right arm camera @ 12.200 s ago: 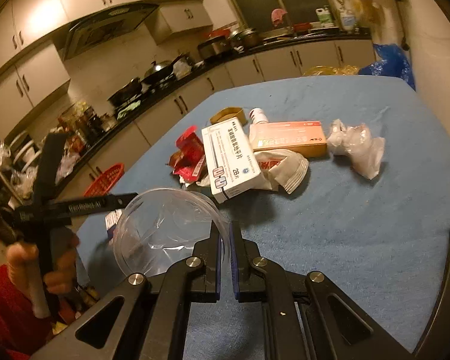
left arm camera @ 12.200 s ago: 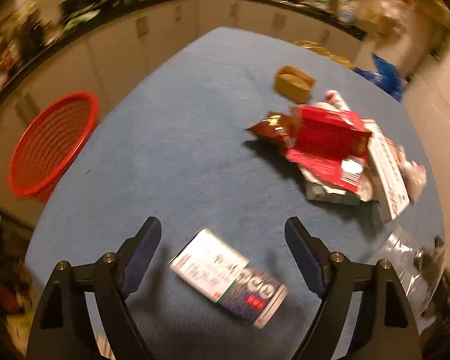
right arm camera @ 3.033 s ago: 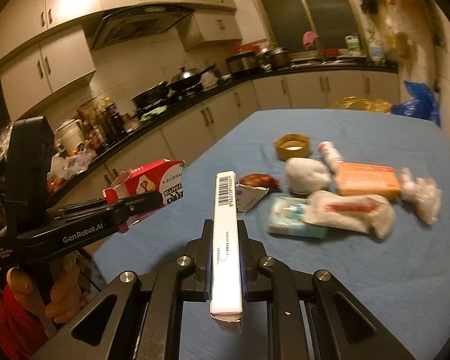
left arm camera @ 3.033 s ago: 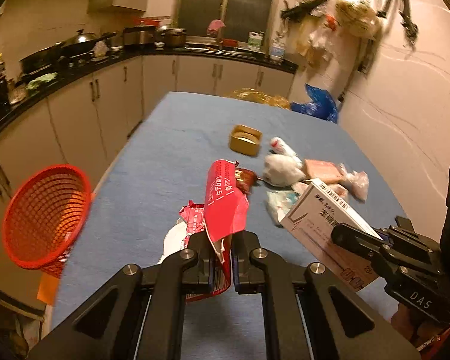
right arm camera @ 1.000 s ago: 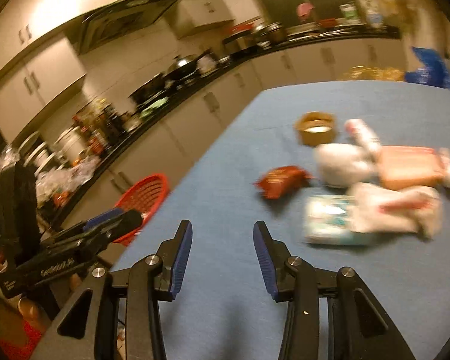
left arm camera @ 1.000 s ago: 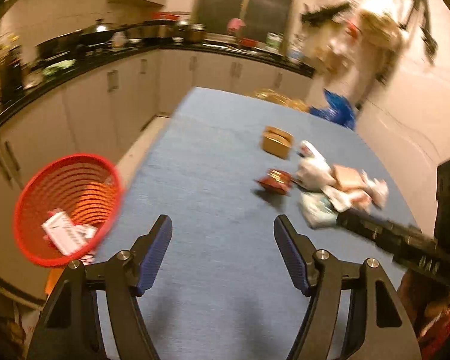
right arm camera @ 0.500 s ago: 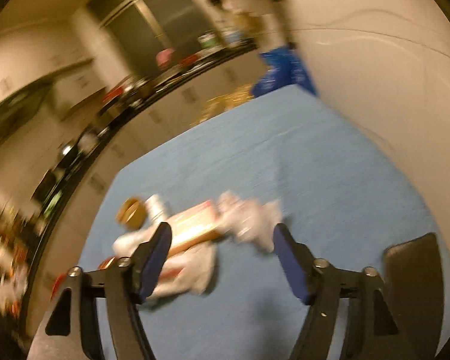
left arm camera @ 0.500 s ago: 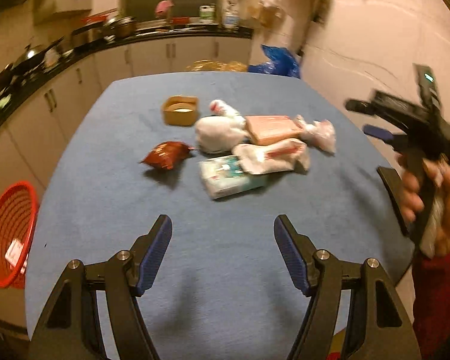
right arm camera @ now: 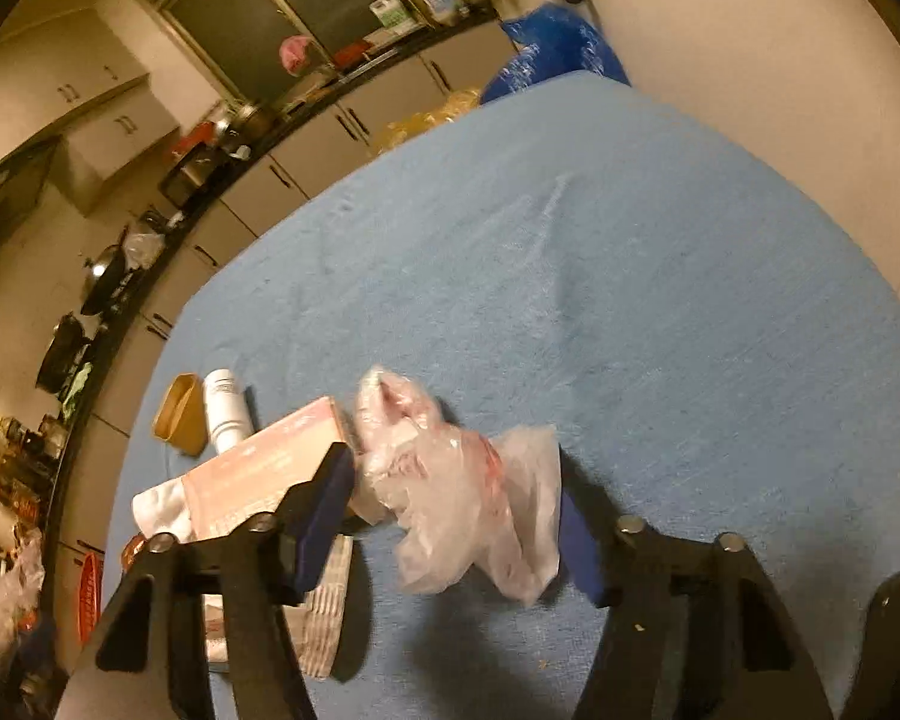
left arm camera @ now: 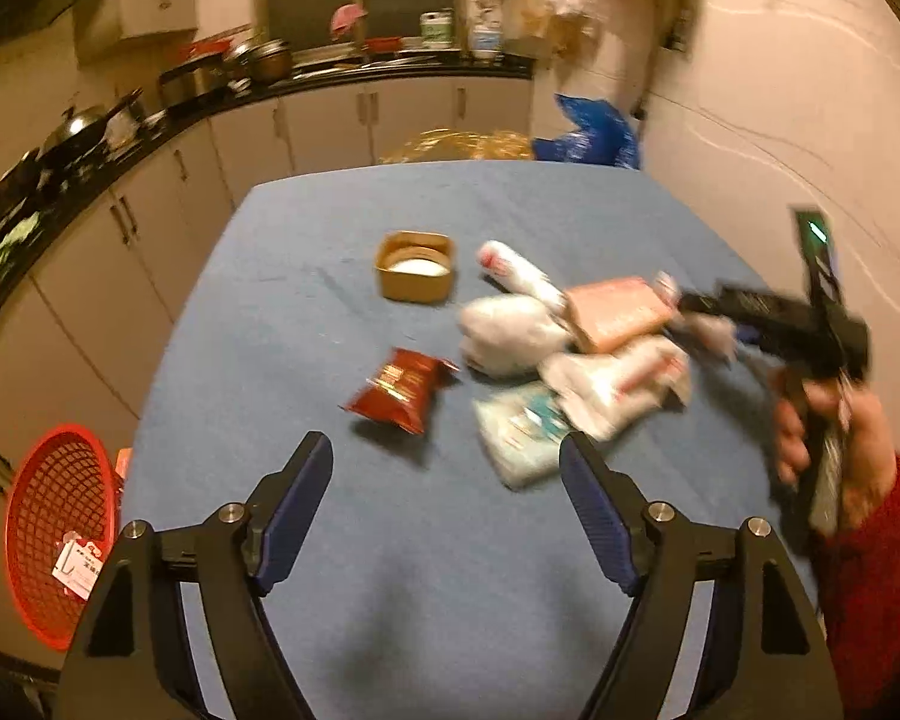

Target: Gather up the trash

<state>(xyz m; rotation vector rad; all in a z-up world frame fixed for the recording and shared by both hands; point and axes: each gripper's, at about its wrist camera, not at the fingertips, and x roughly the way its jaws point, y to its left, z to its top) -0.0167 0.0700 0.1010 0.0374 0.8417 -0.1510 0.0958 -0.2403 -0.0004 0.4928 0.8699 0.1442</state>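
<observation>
Right gripper (right arm camera: 456, 516) spread around plastic bag (right arm camera: 462, 504); it should pinch the bunched middle. Left gripper (left arm camera: 447, 504) spread, empty.

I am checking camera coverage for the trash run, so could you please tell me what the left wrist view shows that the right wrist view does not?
Only the left wrist view shows the dark red snack packet, the teal and white pack and the open left claw; it also shows the red basket clearly.

Only the right wrist view shows the crumpled clear plastic bag close up, sitting between the fingers of the open right claw.

Both show the blue table, the brown tub, the white tube and the pink box.
</observation>
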